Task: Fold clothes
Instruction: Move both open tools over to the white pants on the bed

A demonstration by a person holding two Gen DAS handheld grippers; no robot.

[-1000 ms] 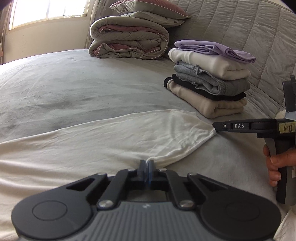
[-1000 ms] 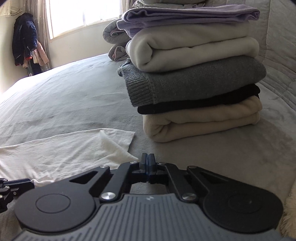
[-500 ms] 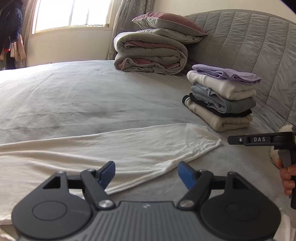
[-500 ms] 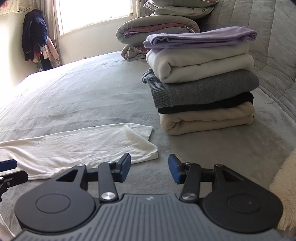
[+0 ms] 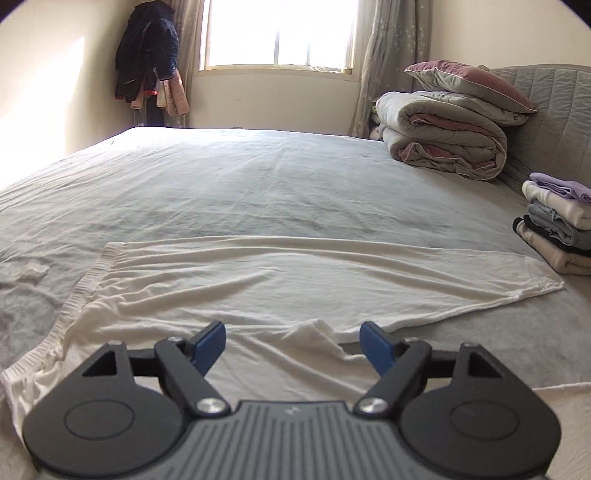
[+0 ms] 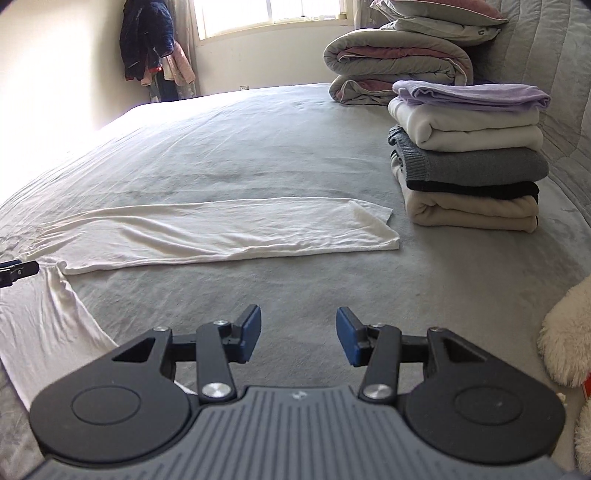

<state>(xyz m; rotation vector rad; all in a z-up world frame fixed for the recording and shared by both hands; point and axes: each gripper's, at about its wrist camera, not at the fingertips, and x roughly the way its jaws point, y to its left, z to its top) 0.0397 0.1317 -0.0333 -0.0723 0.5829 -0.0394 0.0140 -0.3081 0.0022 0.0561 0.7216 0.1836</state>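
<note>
White garment [image 5: 280, 284] lies spread long and flat on the grey bed [image 5: 258, 184], one leg-like panel stretched toward the stack of folded clothes [image 6: 469, 155]; its hem end stops just short of the stack, not touching. Ribbed waistband end [image 5: 85, 291] is at the far side from the stack, bunched a little. A second panel of the same garment runs back from that end toward the cameras, wrinkled. The stack holds, top to bottom, lilac, white, grey knit, black, beige pieces, all folded, sitting on the bed against the quilted headboard [image 6: 554, 55]. Behind the stack, a rolled comforter [image 6: 395, 66] with a pillow [image 5: 465, 81] on top. No real containers in view. Left gripper [image 5: 293, 345] hovers low over the garment, well away from the stack, tilted down toward the cloth, jaws spread wide and just been opening further, nothing pinched between the blue pads; a raised wrinkle of cloth sits in the gap, unpressed. Right gripper [image 6: 299, 338] sits over bare bed, nearer the stack, angled down, jaws parted about halfway, released, nothing between. Tip of the left gripper shows at the left edge of the right wrist view. Fluffy white thing [image 6: 569, 332] beside the right gripper, on the stack's side. Jackets [image 5: 147, 55] hang in the far corner by the window [image 5: 277, 33].
</note>
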